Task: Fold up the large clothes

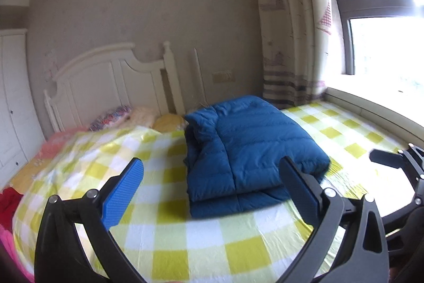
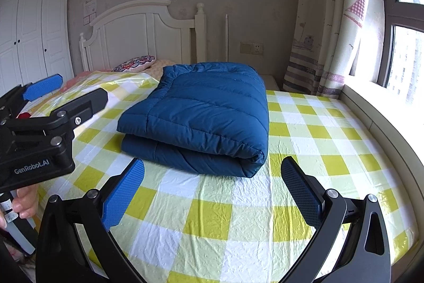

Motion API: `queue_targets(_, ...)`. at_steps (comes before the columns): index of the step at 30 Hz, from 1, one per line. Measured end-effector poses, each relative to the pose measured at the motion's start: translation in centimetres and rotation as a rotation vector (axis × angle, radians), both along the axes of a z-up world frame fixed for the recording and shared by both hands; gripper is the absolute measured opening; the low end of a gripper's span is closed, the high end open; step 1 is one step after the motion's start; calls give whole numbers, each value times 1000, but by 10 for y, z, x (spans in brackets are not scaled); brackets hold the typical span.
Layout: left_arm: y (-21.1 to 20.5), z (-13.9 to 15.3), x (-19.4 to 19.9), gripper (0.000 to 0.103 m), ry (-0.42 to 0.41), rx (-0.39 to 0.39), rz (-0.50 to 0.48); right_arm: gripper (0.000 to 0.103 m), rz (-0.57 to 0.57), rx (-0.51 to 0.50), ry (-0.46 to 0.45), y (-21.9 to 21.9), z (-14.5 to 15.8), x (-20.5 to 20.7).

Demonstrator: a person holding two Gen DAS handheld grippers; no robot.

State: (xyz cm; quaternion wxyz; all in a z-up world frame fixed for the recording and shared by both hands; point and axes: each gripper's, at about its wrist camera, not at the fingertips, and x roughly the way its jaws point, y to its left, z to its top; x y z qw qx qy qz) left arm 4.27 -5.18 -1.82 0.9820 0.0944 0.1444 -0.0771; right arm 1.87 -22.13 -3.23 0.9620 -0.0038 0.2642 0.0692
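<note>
Already the blue quilted down coat (image 2: 196, 118) lies folded into a thick bundle on the yellow-checked bed sheet (image 2: 238, 216), at twelve o'clock from both grippers. The right gripper (image 2: 212, 190) hangs just short of its near edge, jaws spread wide and empty; the left gripper (image 1: 212, 190) is likewise spread and holds nothing. If another fold is wanted, a good approach is probably to pinch both near corners together, lift evenly, and lay them toward twelve o'clock so the puffy layers do not slide apart.
</note>
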Motion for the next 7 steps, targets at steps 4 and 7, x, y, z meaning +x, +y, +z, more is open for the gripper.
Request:
queue_targets(4,21,-6,37,101,129,-56,-57,99,-8,36,33,-32,-1,20)
queue_targets(7,83,-4,89,101,179,-105,70,99,-162,-8,29,-109,21,40)
